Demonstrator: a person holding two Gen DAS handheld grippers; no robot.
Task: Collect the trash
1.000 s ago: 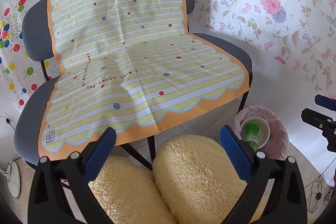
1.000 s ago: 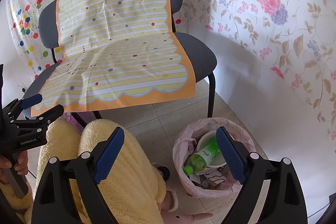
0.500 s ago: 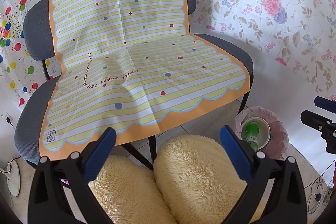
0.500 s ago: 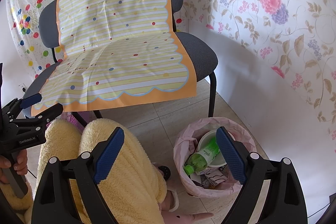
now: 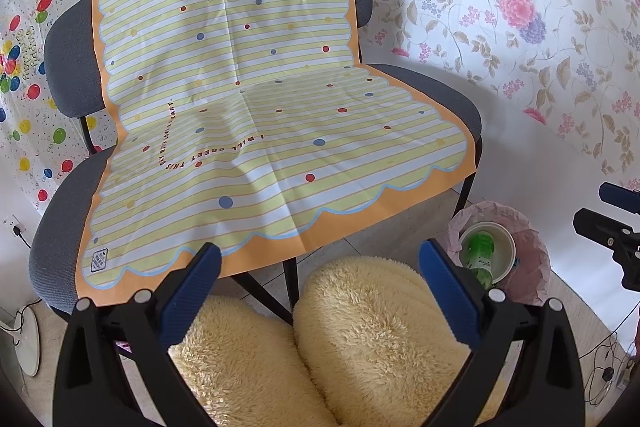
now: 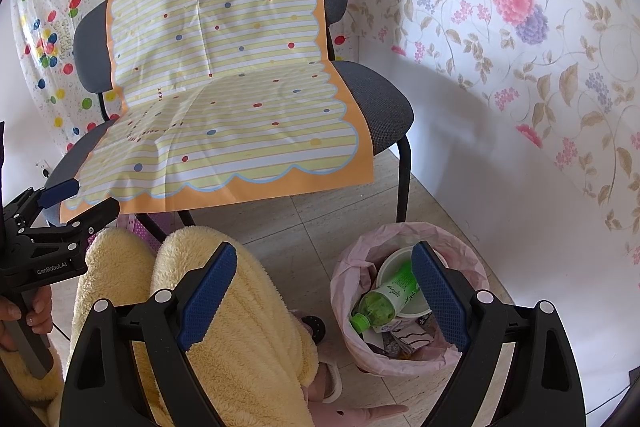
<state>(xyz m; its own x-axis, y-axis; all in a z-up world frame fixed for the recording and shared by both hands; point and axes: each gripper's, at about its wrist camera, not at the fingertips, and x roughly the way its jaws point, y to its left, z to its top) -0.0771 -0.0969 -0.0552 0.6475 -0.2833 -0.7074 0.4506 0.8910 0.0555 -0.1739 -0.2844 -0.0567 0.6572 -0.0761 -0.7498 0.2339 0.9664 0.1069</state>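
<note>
the chair point(image 5: 432, 87) with its striped cloth point(image 5: 256, 131) sits slightly lower in the left wrist view.

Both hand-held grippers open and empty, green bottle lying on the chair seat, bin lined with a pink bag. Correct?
Not quite. The green bottle is not on the chair; it lies inside the bin with the pink bag, resting against a white bowl, as the right wrist view shows. The rest holds: the left hand-held gripper and right hand-held gripper are open and empty.
</note>
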